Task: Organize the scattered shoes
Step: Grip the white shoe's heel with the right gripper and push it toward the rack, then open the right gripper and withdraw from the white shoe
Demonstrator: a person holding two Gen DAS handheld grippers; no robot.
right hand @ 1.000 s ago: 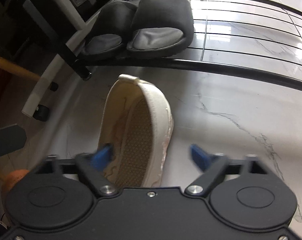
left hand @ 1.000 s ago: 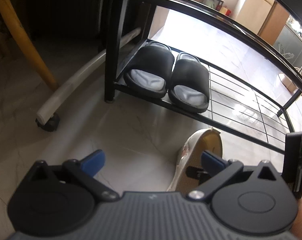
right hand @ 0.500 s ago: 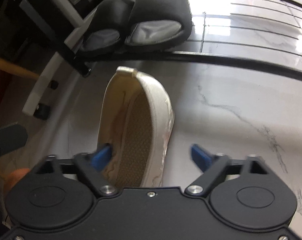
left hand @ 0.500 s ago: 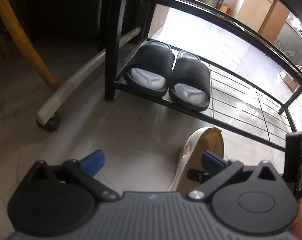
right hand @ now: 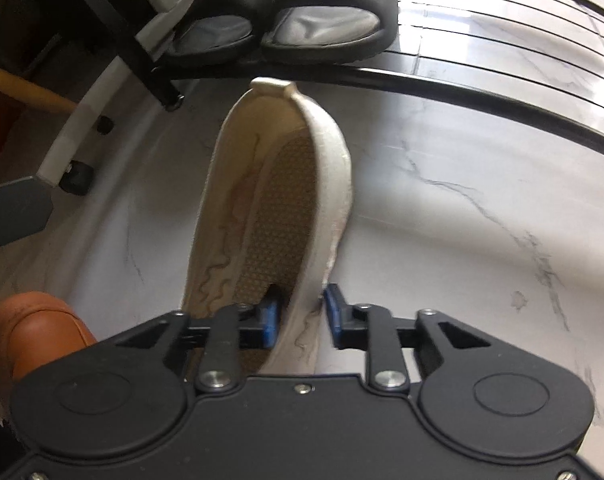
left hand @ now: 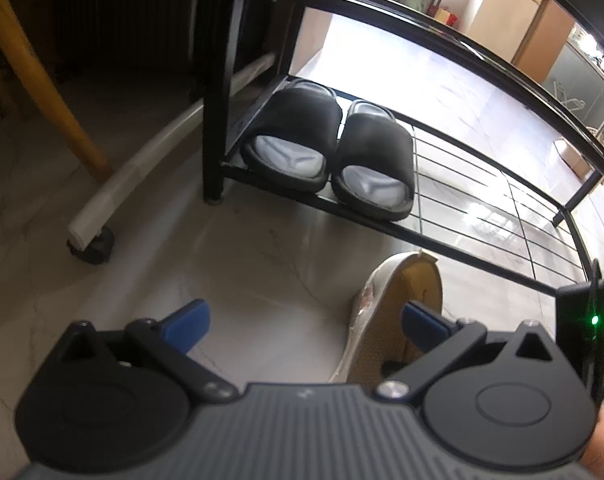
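A cream slip-on shoe lies on the marble floor, heel toward the black shoe rack. My right gripper is shut on the shoe's right side wall, one blue finger inside, one outside. The shoe also shows in the left wrist view, low right. My left gripper is open and empty above the floor, left of the shoe. A pair of black slides sits on the rack's bottom shelf at its left end; it also shows in the right wrist view.
A brown leather shoe lies at the lower left of the right wrist view. A wooden leg and a white bar on a castor stand left of the rack. The rack's upper shelf rail overhangs.
My right gripper has moved forward and closed its fingers on the cream shoe's side wall. The left gripper has hardly moved.
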